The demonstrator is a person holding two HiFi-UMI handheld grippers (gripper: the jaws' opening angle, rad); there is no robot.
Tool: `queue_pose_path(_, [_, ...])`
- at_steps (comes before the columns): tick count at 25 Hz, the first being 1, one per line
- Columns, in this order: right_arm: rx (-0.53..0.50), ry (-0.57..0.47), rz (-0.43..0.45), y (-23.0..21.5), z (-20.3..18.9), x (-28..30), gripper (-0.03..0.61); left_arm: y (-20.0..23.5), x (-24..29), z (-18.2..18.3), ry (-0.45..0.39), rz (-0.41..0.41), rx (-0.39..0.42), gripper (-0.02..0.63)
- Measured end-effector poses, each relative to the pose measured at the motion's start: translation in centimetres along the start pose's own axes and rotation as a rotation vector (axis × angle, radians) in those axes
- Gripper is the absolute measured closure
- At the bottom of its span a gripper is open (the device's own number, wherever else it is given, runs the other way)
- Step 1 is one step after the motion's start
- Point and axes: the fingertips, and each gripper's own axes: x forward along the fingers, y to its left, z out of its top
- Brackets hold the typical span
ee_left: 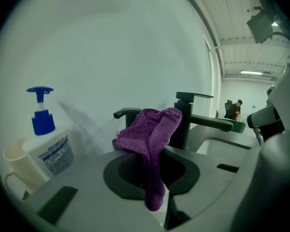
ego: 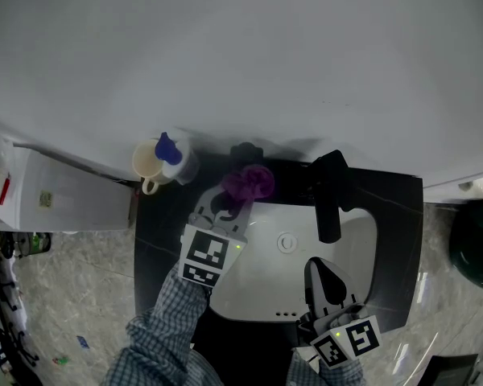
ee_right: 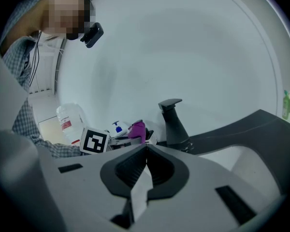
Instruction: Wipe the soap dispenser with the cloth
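soap dispenser [ego: 173,155]: upright at the back-left of the dark counter [ego: 157,240], against the wall, at about 10 o'clock from the sink [ego: 258,284]. Blue pump on top. Nothing touches it yet.
cloth [ego: 248,183]: purple, between 3 and 4 o'clock of the dispenser, near it but apart.
left gripper [ego: 232,198]: jaws clamped on the cloth. A wad is bunched past the tips and a tail hangs below. Likely so that fabric, not jaw, meets the bottle.
right gripper [ego: 326,284]: jaws pressed together with nothing in them. It sits over the basin's front rim at 5 o'clock, well apart from the bottle. Probably idle, free to steady the bottle.
cup [ego: 147,163]: cream, just beside the dispenser at 9 o'clock. It crowds that side, so a wipe from the right looks easier.
faucet [ego: 328,195]: black, at 1 o'clock of the basin.
count: 1 dispenser, 1 cloth, 1 cup, 1 faucet, 1 sink, 2 grippers.
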Motion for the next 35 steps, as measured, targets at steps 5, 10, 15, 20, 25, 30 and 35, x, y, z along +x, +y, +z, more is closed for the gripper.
queue_pose_path(5, [0.002, 0.003, 0.001, 0.1, -0.2, -0.2, 0.560, -0.6, 0.3, -0.6, -0.006, -0.019, -0.046, 0.557])
queue_pose_path(10, [-0.002, -0.001, -0.001, 0.0, -0.1, -0.6, 0.560, -0.9, 0.6, -1.4, -0.001, -0.025, -0.075, 0.557])
queue_pose_path(15, [-0.005, -0.004, -0.007, -0.2, -0.1, -1.0, 0.560, -1.3, 0.8, -1.8, 0.018, -0.028, -0.071, 0.557])
queue_pose_path(20, [-0.010, -0.015, -0.011, -0.2, 0.3, -1.3, 0.560, -2.6, 0.2, -1.0, 0.043, -0.056, -0.026, 0.557])
queue_pose_path(25, [-0.017, -0.030, -0.005, 0.0, 1.1, -1.6, 0.560, -2.6, -1.8, 2.4, -0.019, -0.018, -0.026, 0.557])
queue_pose_path(30, [-0.018, -0.032, 0.003, 0.3, 1.4, -1.6, 0.560, -0.1, -3.4, 6.7, -0.119, 0.086, -0.045, 0.557])
queue_pose_path(35, [-0.021, -0.019, 0.001, 0.2, 1.0, -1.9, 0.560, 1.4, -2.4, 8.5, -0.131, 0.144, -0.011, 0.557])
